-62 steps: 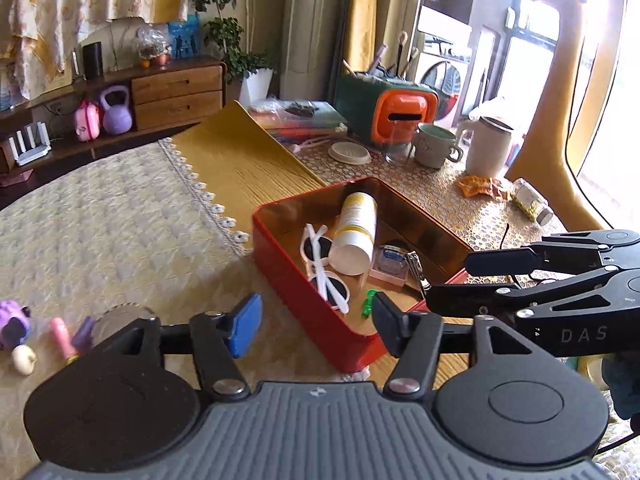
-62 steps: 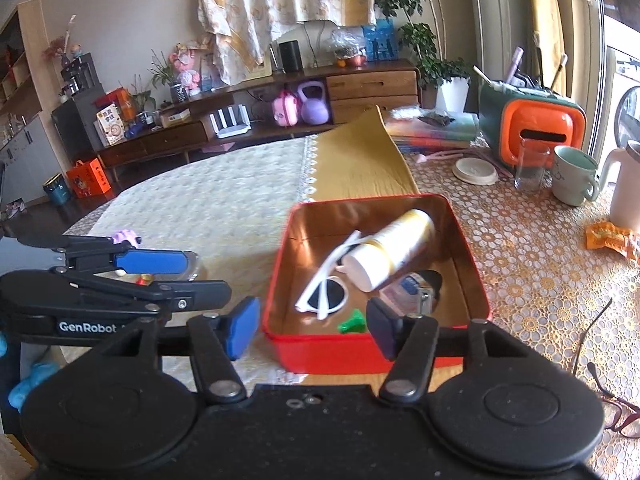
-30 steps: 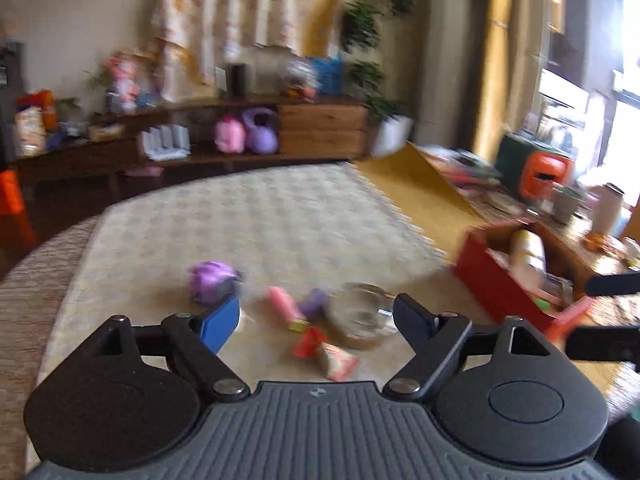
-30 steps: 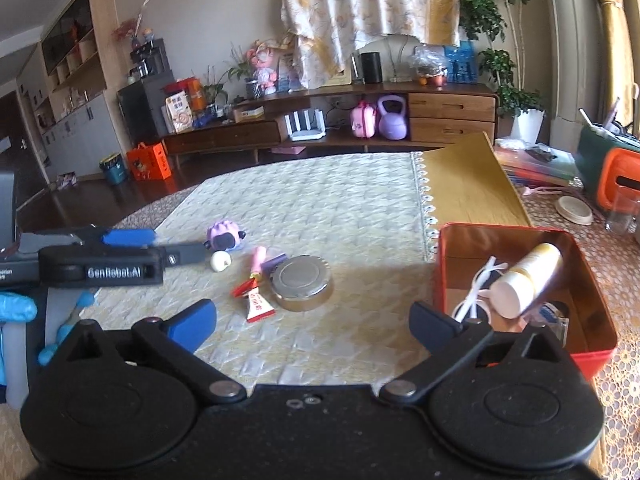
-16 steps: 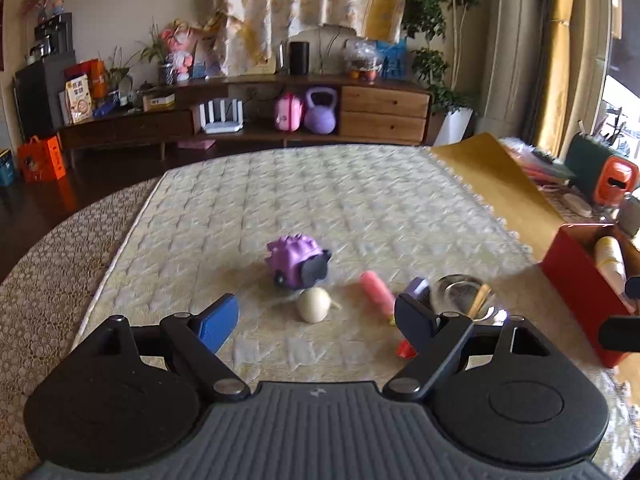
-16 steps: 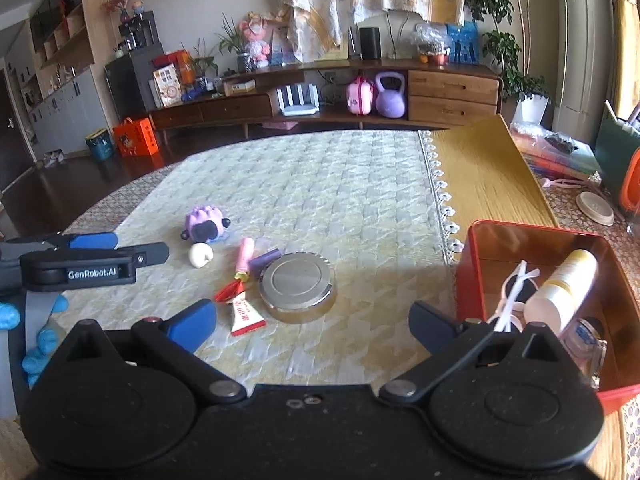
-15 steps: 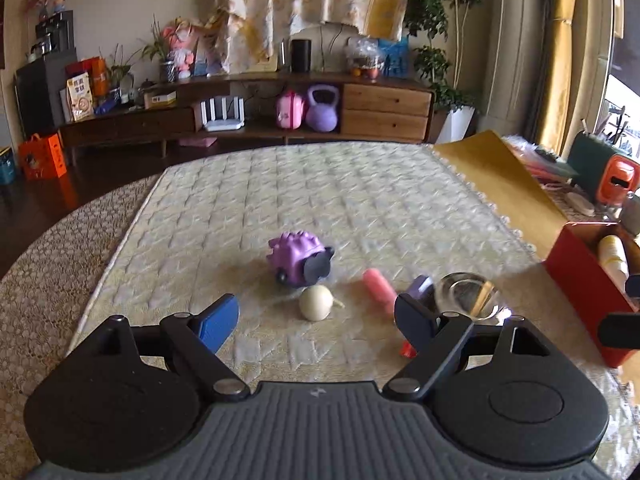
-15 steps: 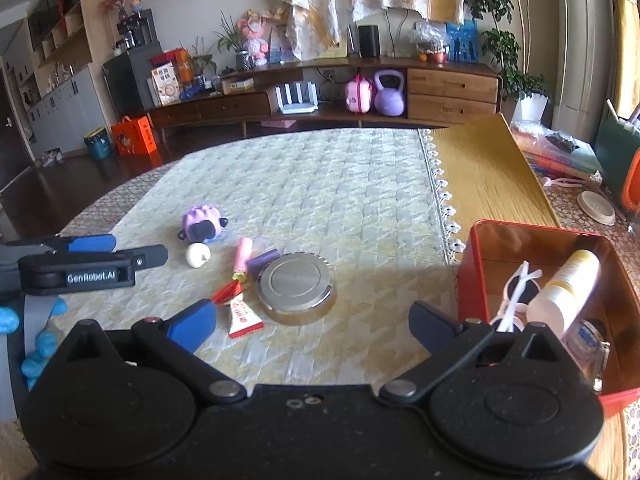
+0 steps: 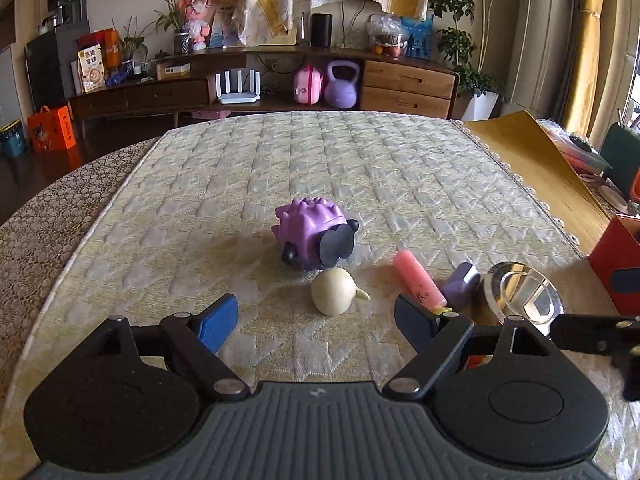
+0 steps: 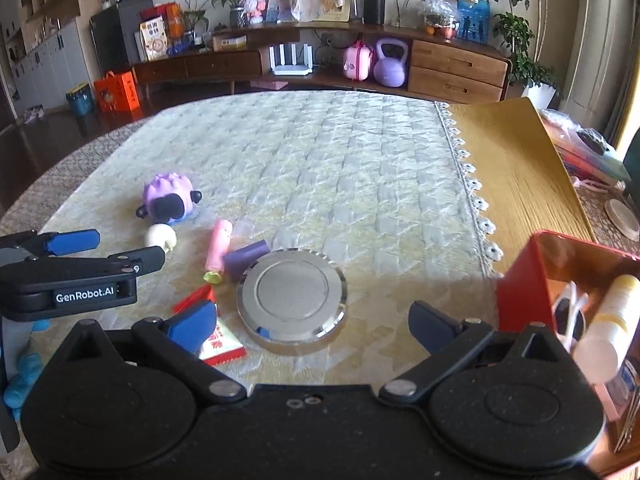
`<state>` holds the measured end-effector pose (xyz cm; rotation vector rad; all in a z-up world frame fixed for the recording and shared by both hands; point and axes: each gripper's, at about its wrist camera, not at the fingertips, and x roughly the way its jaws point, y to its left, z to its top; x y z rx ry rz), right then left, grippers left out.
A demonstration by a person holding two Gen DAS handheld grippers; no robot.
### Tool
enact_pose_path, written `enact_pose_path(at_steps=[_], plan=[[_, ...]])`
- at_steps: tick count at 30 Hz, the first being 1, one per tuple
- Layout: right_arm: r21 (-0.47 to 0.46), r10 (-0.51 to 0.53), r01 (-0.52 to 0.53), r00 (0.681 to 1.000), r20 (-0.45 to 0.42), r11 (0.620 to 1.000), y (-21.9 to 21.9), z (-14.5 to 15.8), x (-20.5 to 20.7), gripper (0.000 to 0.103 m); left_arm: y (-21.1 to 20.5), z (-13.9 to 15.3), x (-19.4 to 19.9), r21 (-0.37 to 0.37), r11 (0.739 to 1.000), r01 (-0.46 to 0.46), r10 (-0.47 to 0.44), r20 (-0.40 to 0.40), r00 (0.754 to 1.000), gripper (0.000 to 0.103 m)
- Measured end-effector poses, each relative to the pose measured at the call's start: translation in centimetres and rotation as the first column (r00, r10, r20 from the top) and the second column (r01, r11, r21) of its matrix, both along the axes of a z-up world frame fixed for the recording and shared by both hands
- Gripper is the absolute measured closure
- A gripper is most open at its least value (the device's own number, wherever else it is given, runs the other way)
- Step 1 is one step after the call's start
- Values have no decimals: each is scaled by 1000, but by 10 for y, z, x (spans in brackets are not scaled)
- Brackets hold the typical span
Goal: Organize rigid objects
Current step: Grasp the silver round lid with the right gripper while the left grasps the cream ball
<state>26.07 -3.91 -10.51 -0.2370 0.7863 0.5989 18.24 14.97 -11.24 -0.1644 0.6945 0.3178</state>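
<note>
On the quilted cloth lie a purple hedgehog toy [image 9: 314, 236] [image 10: 170, 198], a cream bulb-shaped piece [image 9: 334, 292] [image 10: 160, 236], a pink tube [image 9: 418, 282] [image 10: 218, 246], a purple cap [image 9: 462, 282] [image 10: 244, 260], a red sachet [image 10: 222, 344] and a round silver tin [image 9: 522, 294] [image 10: 292, 294]. My left gripper [image 9: 316, 320] [image 10: 116, 250] is open just short of the cream piece and holds nothing. My right gripper [image 10: 312, 326] is open, with the tin just ahead of its fingers and apart from them. The red box [image 10: 520, 280] at the right holds a white bottle [image 10: 608, 328] and white sunglasses [image 10: 568, 312].
A golden mat [image 10: 516, 172] lies beyond the cloth's lace edge at the right. The round table's edge curves at the left [image 9: 48, 208]. A blue-gloved hand [image 10: 24, 380] holds the left gripper. A low sideboard [image 9: 404, 88] stands behind the table.
Both grippers have swung left from the red box to the loose items and come down closer to them. The right gripper's jaws stand wider than at first.
</note>
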Motion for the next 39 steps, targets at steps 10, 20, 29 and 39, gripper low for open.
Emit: enact_pose_path(at_steps=[10, 20, 29, 39], plan=[[-24, -9, 8, 999, -35, 1000, 21, -15, 18, 4, 1, -14, 13, 16, 1000, 8, -8, 18, 1000, 18], [-45, -17, 14, 998, -64, 999, 29, -27, 25, 15, -6, -20, 18, 9, 999, 44, -44, 22, 999, 56], [-47, 2, -5, 998, -67, 999, 31, -29, 21, 27, -11, -18, 20, 20, 998, 63, -63, 23, 998, 67], [-16, -17, 17, 999, -43, 1000, 16, -17, 13, 27, -10, -12, 18, 16, 997, 81, -81, 21, 996, 67]])
